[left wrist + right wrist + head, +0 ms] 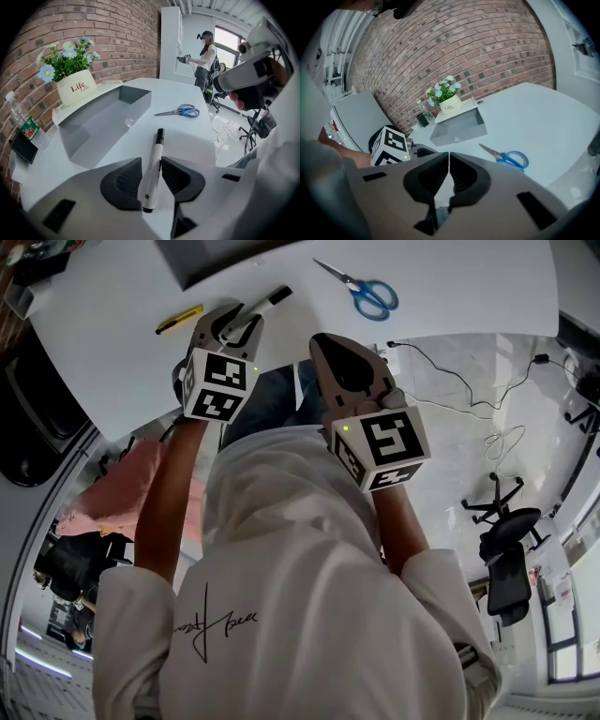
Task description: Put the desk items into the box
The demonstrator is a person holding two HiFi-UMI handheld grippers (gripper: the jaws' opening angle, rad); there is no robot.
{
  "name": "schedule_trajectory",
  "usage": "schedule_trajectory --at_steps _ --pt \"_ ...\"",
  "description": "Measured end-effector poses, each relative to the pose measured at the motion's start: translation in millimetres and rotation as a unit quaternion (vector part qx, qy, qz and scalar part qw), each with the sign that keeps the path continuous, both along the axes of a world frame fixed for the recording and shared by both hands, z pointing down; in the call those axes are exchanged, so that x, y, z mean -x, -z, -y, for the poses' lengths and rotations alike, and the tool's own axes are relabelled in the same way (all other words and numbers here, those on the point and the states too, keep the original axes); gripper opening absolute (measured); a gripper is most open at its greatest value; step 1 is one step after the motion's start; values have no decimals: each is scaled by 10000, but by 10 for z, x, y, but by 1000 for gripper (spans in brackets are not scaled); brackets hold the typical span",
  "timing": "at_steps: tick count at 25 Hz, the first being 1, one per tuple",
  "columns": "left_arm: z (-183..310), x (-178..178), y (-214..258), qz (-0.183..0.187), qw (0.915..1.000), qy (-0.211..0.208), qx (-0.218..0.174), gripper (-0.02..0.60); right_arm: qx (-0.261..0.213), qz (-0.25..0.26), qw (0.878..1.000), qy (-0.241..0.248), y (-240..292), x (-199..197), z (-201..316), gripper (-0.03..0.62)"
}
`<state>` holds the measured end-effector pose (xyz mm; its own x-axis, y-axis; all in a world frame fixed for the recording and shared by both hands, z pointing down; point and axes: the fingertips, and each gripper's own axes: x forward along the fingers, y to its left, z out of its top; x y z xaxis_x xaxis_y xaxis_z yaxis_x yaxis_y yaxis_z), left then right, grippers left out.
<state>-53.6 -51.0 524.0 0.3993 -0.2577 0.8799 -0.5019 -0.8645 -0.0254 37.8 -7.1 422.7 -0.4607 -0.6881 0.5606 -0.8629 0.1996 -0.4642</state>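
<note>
My left gripper is shut on a white marker with a black cap; the cap points out over the white table. In the head view this gripper is over the table's near edge with the marker sticking out of it. The grey open box lies ahead to the left. Blue-handled scissors rest further out on the table. My right gripper is shut with nothing in it, off the table's edge. From there the scissors and the box are ahead.
A yellow utility knife lies left of the marker. A flower pot, a bottle and a small dark stand sit behind the box by the brick wall. A person stands in the background. Cables run over the floor.
</note>
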Motion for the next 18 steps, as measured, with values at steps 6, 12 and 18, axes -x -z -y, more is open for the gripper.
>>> schedule_trajectory --at_steps 6,12,18 --pt "-7 -15 -40 -37 10000 -57 57 115 14 -4 10000 -50 -20 7 4 28" --pt "-36 -24 -72 21 9999 -143 84 115 23 -19 10000 -81 -17 2 -3 28" --pt "-41 -10 -95 111 9996 -229 85 115 25 -20 9999 -96 -16 7 -17 28"
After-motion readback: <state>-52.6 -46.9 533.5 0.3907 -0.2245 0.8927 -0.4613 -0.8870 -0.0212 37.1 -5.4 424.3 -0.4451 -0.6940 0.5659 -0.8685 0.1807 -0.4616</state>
